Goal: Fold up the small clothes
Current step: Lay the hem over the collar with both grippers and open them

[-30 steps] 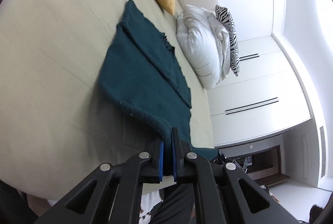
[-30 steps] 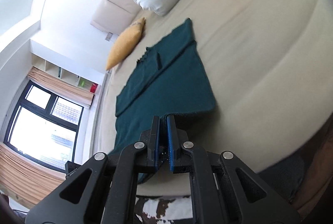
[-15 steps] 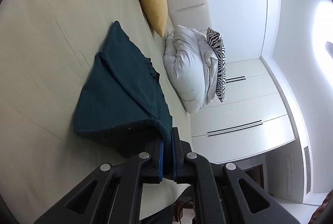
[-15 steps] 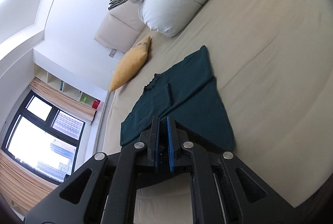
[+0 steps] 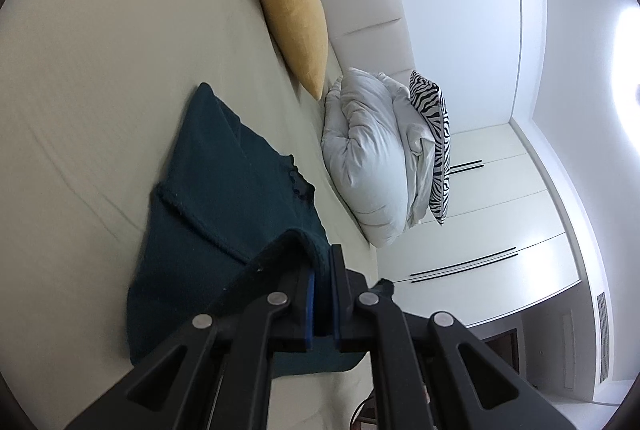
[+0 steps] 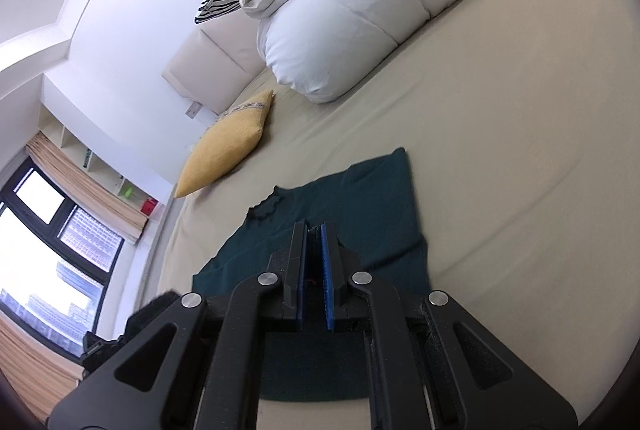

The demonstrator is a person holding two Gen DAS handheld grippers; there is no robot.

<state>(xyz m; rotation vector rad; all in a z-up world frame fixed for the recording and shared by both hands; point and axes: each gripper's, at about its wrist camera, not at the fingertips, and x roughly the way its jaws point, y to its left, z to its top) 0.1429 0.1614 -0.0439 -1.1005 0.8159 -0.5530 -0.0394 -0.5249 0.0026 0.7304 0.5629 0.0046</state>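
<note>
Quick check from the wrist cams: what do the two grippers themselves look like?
Both match: the left gripper and right gripper have matte black angular fingers with triangular cut-outs, round silver pivot pins and blue pads lining the inner faces. No cables, markings or sleeves show.

Left hand-held gripper (image 5: 323, 262) clamped; right hand-held gripper (image 6: 315, 240) too (tilted downward).

Open bedsheet (image 6: 520, 158) around the garment; yellow cushion (image 6: 224, 146) and duvet (image 6: 360, 30) beyond.
</note>
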